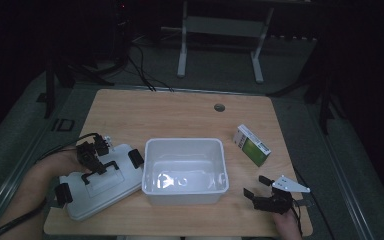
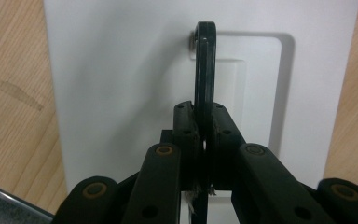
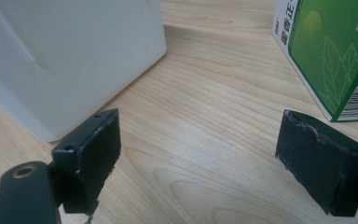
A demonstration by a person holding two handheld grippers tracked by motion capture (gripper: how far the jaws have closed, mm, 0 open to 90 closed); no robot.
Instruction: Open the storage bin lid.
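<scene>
Black lid handle [image 2: 204,79] clamped in left gripper [image 2: 204,140]

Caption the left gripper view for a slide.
Left gripper shut on the black handle of a white lid over a wooden table.

- Your left gripper [image 2: 204,140] covers the near end of the black handle [image 2: 204,74] on the white lid [image 2: 121,70], so you cannot see where that end joins the lid.
- The lid runs off the top of your left gripper view.
- The green box [image 3: 331,51] is cut by the top and right edges of your right gripper view; its print is partly lost.
- The white bin [image 3: 65,56] shows one corner there.
- The room beyond the table [image 1: 180,115] is too dark to read.
</scene>
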